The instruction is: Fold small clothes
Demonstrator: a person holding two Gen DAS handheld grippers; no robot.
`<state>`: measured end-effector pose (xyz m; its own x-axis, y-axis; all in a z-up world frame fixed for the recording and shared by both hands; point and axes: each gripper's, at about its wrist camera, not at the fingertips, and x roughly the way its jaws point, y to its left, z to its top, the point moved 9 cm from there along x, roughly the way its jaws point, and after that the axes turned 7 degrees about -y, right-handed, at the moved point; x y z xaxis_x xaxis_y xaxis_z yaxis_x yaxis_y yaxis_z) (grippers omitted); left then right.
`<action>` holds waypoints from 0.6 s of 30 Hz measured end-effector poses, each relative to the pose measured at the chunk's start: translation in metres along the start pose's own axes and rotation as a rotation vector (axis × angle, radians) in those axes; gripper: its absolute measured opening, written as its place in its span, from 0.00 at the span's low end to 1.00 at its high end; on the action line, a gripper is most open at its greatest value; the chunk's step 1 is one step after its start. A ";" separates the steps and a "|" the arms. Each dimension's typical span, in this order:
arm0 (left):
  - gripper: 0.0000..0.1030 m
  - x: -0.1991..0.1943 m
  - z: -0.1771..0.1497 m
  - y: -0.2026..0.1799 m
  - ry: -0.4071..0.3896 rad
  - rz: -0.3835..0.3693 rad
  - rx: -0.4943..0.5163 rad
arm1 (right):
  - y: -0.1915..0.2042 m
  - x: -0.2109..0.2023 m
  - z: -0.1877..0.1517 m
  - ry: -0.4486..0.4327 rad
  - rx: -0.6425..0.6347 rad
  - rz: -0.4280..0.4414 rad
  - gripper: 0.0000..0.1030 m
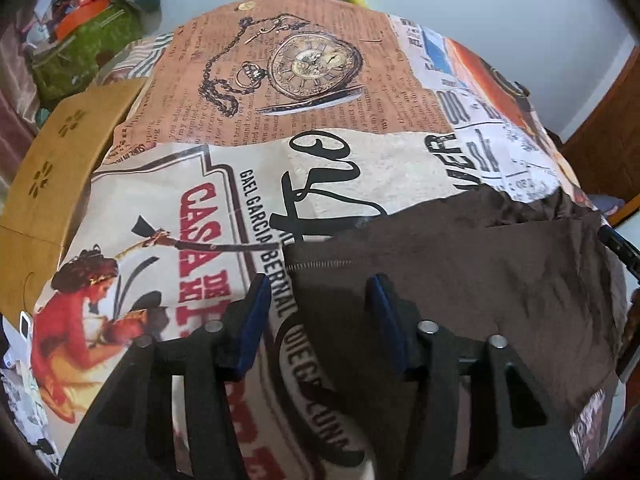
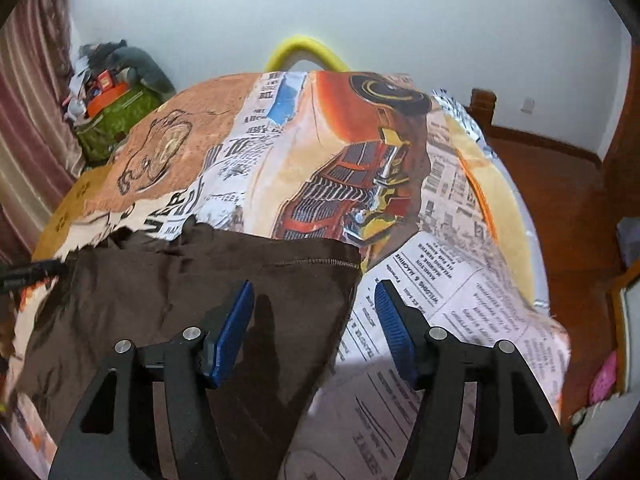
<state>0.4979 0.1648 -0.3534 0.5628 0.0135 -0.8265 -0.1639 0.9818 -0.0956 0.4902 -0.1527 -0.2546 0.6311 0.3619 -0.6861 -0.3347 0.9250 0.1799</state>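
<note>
A dark brown garment point(image 1: 460, 280) lies flat on a table covered with a printed cloth point(image 1: 280, 92). It has a stitched hem along its far edge. In the left wrist view my left gripper point(image 1: 318, 284) hangs over the garment's near-left corner. Its blue pads point(image 1: 256, 312) stand apart, with the garment's left edge running between them and nothing pinched. In the right wrist view my right gripper point(image 2: 314, 288) stands open over the garment point(image 2: 180, 300) at its right edge. Its left pad is above the brown fabric and its right pad above the printed cloth point(image 2: 440, 300).
A cardboard box point(image 1: 52, 160) sits off the table's left side. Behind it is a green bag point(image 2: 116, 120) piled with clutter. A yellow chair back point(image 2: 306, 50) rises behind the table. Wooden floor point(image 2: 560, 200) lies to the right and a curtain point(image 2: 32, 100) hangs at the left.
</note>
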 end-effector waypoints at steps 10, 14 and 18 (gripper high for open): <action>0.18 -0.002 -0.001 0.003 0.001 0.115 0.091 | -0.005 -0.014 -0.003 -0.016 -0.017 -0.027 0.31; 0.54 -0.026 0.006 -0.010 -0.039 0.088 0.148 | -0.006 -0.045 -0.011 -0.047 -0.063 -0.037 0.46; 0.67 -0.045 0.006 -0.022 -0.070 0.065 0.186 | -0.007 -0.071 -0.030 -0.044 -0.077 -0.037 0.48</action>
<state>0.4812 0.1432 -0.3113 0.6122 0.0848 -0.7861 -0.0532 0.9964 0.0661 0.4271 -0.1886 -0.2286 0.6739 0.3338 -0.6591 -0.3625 0.9268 0.0987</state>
